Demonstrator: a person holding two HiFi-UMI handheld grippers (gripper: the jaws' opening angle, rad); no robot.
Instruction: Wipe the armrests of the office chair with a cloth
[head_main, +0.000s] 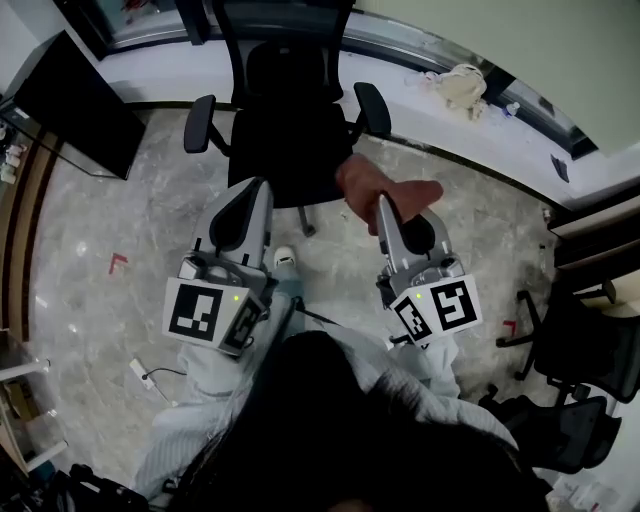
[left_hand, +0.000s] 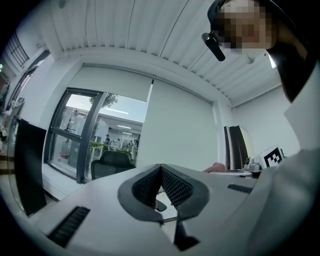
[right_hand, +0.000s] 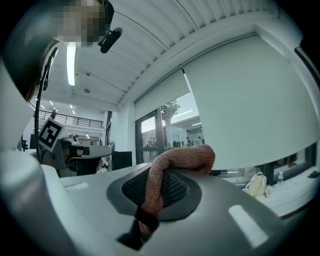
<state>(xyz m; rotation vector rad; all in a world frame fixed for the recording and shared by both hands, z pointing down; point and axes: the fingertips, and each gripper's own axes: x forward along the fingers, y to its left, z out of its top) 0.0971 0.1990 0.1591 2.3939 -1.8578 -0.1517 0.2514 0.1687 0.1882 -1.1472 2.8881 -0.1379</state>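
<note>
The black office chair (head_main: 285, 110) stands ahead of me on the marble floor, with its left armrest (head_main: 199, 124) and right armrest (head_main: 373, 107) both bare. My right gripper (head_main: 384, 204) is shut on a brownish-pink cloth (head_main: 385, 188), which hangs over its tip just short of the seat's front right corner. In the right gripper view the cloth (right_hand: 172, 162) is folded over the closed jaws of the right gripper (right_hand: 159, 174). My left gripper (head_main: 262, 187) is shut and holds nothing, in front of the seat. The left gripper (left_hand: 161, 169) points upward past the chair (left_hand: 113, 162).
A dark screen (head_main: 78, 105) stands at the left. A second black chair (head_main: 572, 352) is at the right. A cream bag (head_main: 463, 86) lies on the window ledge. A power strip with cable (head_main: 141, 372) lies on the floor near my legs.
</note>
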